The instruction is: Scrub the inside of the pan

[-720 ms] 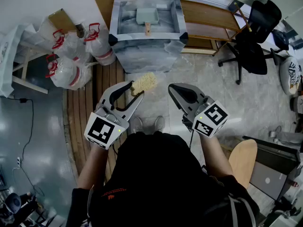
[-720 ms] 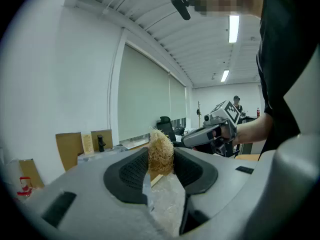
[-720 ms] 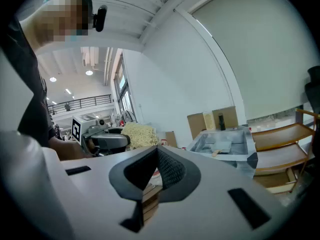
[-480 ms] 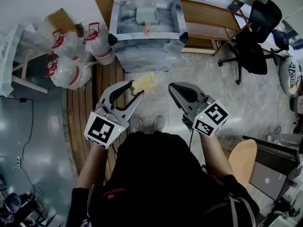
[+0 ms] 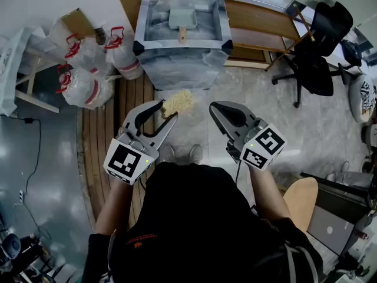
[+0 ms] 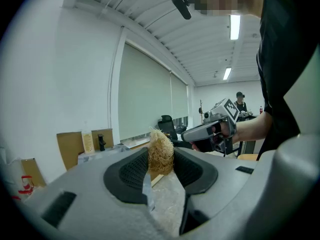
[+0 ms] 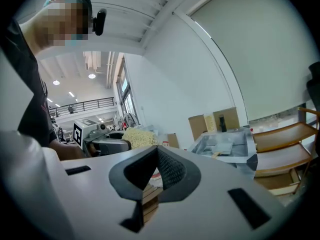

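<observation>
A grey square pan point(image 5: 182, 19) with a wooden handle lies in the steel sink point(image 5: 219, 15) at the far end of the floor, also seen as the pan point(image 7: 221, 145) in the right gripper view. My left gripper point(image 5: 169, 109) is held well short of the sink, at waist height, shut on a straw-coloured fibre scrubber point(image 5: 178, 101). The scrubber point(image 6: 161, 154) sticks up between the jaws of the left gripper point(image 6: 161, 158). My right gripper point(image 5: 212, 107) hovers beside it at the same height, its jaws together at the tips of the right gripper point(image 7: 157, 152) with nothing between them.
Tied plastic bags point(image 5: 87, 69) with red handles sit left of the sink. A wooden shelf unit point(image 5: 259, 28) and a black office chair point(image 5: 318, 49) stand to the right. A round wooden seat point(image 5: 301, 198) is near my right elbow. Slatted wooden flooring point(image 5: 125, 108) runs below the left gripper.
</observation>
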A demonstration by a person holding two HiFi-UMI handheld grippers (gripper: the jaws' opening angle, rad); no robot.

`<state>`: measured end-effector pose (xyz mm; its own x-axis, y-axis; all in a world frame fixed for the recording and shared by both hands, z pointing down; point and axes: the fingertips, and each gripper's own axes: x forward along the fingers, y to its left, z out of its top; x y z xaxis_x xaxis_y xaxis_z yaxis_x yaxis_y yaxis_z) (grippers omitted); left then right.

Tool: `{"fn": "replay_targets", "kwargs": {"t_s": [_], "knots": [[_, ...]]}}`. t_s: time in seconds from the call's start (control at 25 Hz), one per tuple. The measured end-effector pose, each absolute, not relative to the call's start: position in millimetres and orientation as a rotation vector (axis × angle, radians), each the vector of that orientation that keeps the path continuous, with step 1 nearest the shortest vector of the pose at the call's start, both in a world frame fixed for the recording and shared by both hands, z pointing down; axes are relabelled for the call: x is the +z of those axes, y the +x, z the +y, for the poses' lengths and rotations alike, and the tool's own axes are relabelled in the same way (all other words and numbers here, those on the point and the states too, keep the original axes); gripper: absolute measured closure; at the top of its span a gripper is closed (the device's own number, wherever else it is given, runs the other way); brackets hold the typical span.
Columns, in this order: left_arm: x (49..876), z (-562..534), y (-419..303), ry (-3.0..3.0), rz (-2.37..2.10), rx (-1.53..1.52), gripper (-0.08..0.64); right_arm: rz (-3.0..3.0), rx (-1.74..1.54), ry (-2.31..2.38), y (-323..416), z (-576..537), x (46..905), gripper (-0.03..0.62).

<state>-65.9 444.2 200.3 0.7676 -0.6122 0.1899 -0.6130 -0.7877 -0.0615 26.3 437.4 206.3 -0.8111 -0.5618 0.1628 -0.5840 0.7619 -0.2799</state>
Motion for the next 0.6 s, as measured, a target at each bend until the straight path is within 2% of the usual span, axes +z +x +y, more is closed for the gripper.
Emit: {"fn": "replay_targets", "kwargs": {"t_s": [0.6], "knots": [[204, 458, -30, 2.861, -1.127, 0.350, 0.401, -2.922, 0.490, 0.876, 81, 451, 205, 0.588]]}}
